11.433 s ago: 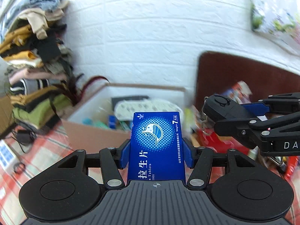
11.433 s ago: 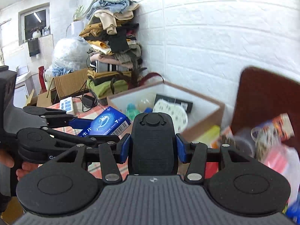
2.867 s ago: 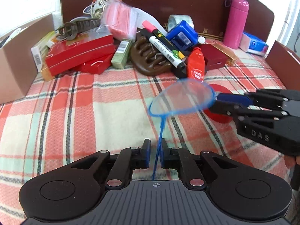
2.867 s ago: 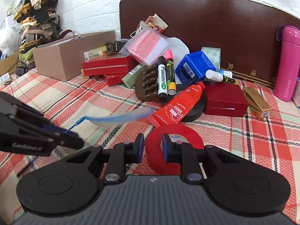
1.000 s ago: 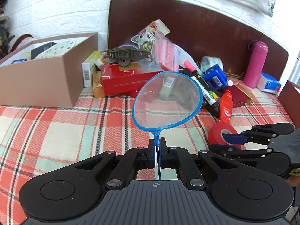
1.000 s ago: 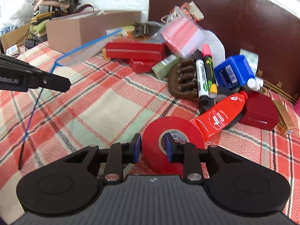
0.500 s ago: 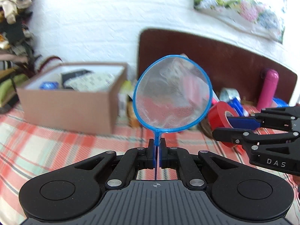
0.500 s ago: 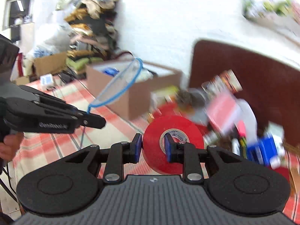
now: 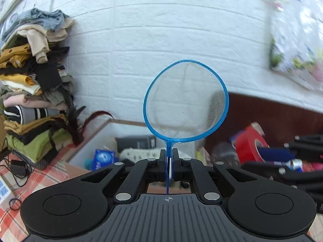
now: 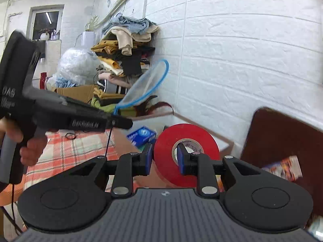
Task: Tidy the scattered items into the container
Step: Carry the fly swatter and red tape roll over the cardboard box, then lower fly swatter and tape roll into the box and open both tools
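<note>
A: Holding what with the left claw [image 9: 169, 157]?
B: Pinching the thin stem of the blue net [image 9: 185, 104], jaws squeezed nearly closed on it, hoop standing upright in the air above the near side of the cardboard box [image 9: 94, 135]
A: And gripping what on the right?
B: Clamping the red tape roll [image 10: 187, 147] with the right claw [image 10: 164, 157], one finger outside the roll, one through the core, jaws part-way closed on the band; carrying it in the air just in front of the box in the right wrist view, not lying in it
A: Seeing anything lying in the box?
B: Seeing a blue medicine pack [image 9: 104, 157], a black case [image 9: 135, 142] and a white dotted thing [image 9: 141, 153] sitting inside, plus something teal, too small to name
A: Judging progress how?
B: Calling it mid-task: some things sitting in the box, two riding in the claws, neither let go. Also spotting blurred clutter by the brown headboard [image 10: 282, 141], a colourful packet [image 10: 286, 168] among it, lying outside the box, so guessing more left to collect; not managing to count it through the blur
</note>
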